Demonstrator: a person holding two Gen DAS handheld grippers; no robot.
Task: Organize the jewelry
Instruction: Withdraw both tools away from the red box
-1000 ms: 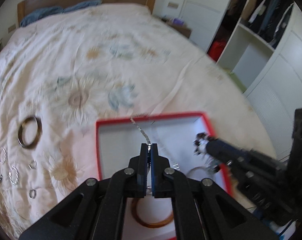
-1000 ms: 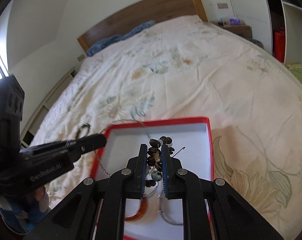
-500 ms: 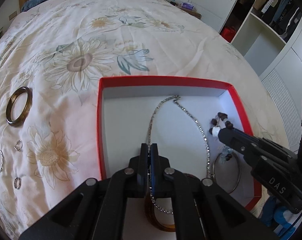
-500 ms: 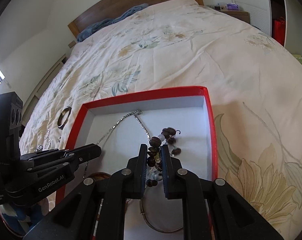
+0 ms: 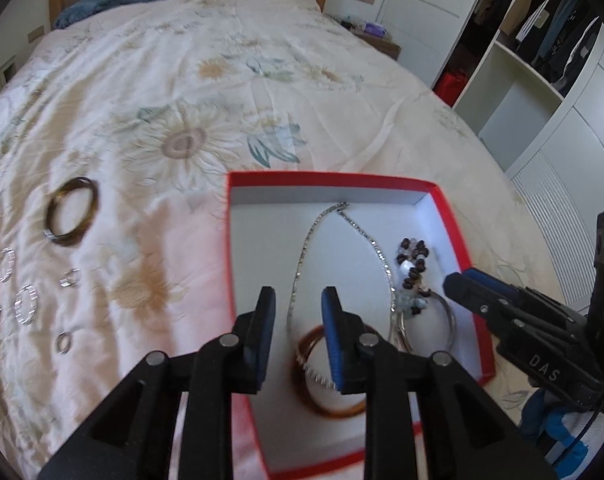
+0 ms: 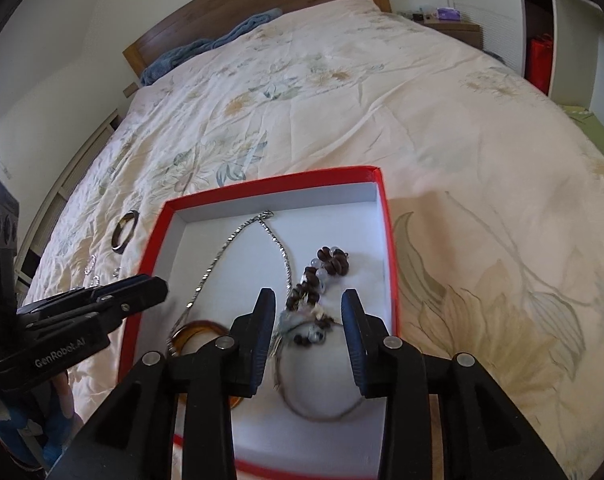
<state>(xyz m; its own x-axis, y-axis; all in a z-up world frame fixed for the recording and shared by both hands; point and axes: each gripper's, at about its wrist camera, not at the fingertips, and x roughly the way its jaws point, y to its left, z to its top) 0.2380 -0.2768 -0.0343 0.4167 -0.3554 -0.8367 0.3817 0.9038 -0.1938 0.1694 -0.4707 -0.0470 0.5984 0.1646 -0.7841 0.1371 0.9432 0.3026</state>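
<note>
A red box (image 5: 330, 178) with a white inside lies on the flowered bedspread. In it rest a silver chain necklace (image 5: 302, 256), a brown beaded strand (image 5: 412, 260), an amber bangle (image 5: 302, 360) and a thin silver bangle (image 5: 450, 316). My left gripper (image 5: 299, 294) hovers over the chain with its jaws opening and the pads clear of it. My right gripper (image 6: 309, 296) hangs over the beaded strand (image 6: 326, 268), jaws opening too, and the beads lie loose on the box floor (image 6: 354, 240). Each gripper shows in the other's view, at the box's side edges.
Left of the box on the bedspread lie a dark brown bangle (image 5: 71, 212) and several small silver rings (image 5: 26, 304). A wooden headboard (image 6: 238, 12) and a blue towel (image 6: 206, 48) are at the far end. A white wardrobe (image 5: 542, 92) stands to the right.
Both grippers were shut, the left on the silver chain and the right on the beaded strand. Their jaws have since spread, and both pieces now lie in the red box.
</note>
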